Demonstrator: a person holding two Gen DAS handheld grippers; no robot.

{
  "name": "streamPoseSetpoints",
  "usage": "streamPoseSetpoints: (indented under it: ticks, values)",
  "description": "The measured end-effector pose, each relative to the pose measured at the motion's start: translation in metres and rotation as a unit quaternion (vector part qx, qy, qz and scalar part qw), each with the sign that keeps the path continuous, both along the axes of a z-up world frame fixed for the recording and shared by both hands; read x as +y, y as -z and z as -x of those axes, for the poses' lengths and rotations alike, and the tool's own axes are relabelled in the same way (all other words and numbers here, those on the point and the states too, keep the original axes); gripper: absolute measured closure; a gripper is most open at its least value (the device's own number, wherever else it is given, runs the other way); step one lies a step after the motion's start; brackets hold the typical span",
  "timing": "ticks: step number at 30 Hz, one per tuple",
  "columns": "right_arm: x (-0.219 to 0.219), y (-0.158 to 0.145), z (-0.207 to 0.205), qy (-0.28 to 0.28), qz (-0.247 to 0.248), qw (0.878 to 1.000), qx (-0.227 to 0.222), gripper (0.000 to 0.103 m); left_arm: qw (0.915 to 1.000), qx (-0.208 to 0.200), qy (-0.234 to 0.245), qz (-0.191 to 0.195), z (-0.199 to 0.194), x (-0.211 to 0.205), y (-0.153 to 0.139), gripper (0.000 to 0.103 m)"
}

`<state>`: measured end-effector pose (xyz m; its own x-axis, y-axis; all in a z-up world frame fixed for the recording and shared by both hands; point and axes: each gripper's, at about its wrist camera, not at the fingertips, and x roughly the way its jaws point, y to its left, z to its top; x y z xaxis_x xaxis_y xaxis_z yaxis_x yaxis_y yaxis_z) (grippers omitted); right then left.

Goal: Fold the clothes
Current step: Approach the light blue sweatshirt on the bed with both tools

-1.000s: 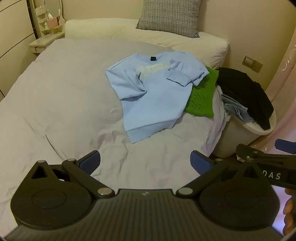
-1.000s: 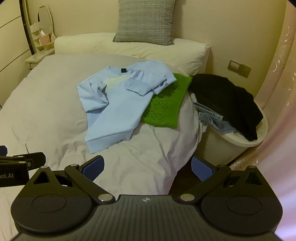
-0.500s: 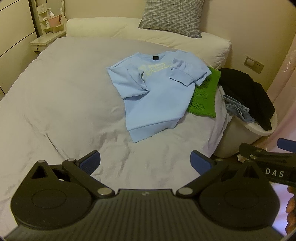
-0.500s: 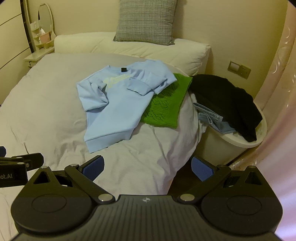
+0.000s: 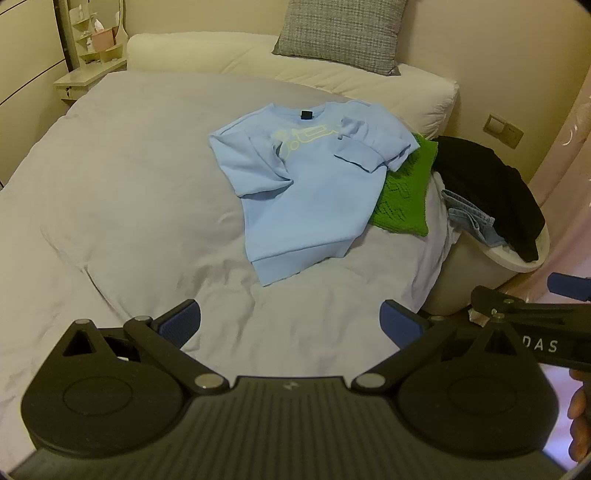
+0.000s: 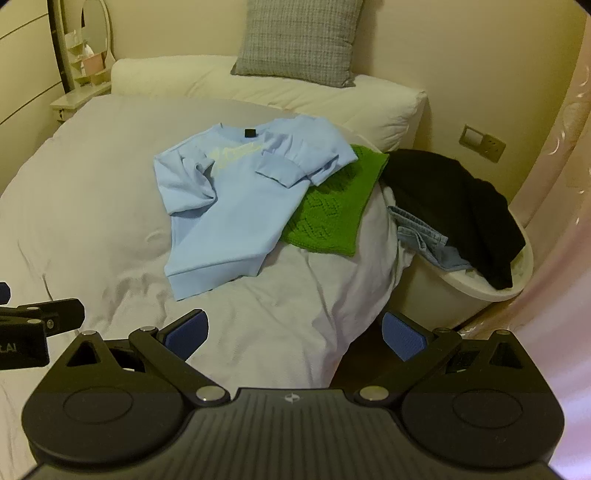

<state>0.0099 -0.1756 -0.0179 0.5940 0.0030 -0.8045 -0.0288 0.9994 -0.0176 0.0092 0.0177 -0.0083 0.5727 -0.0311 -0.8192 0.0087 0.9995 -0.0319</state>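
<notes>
Left claw (image 5: 290,320): blue pads spread wide, nothing between them, held over the near part of the bed
Right claw (image 6: 294,332): blue pads equally wide apart, holding nothing, over the bed's near right edge
Writing: white letters "DAS" on the side of the right claw in the left view, the start of the word cut off; letters ending "AI" on the left claw at the left border of the right view
Sweatshirt (image 5: 295,184): light blue, lying flat on the bed (image 5: 129,184) well beyond both claws, both sleeves folded in over the chest, hem toward the cameras
Print: pale yellow chest graphic, partly covered by the sleeves, too small to read; small dark tag at the neck
Green knit (image 5: 404,195): just right of the sweatshirt, its left part tucked under it
Basket (image 6: 480,288): white, beside the bed's right edge, holding a black garment (image 6: 461,206) and a denim piece (image 6: 424,236), both only partly visible
Pillow (image 5: 343,33): grey, at the headboard
</notes>
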Motion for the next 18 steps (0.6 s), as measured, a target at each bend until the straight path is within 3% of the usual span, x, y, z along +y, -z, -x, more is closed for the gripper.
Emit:
streamPoseSetpoints:
  ticks: [18]
  values:
    - [-0.001,-0.001,-0.045,-0.006,0.005,1.000,-0.002,0.000,0.9999,-0.013,-0.008,-0.004,-0.036,0.002,0.001,0.001]
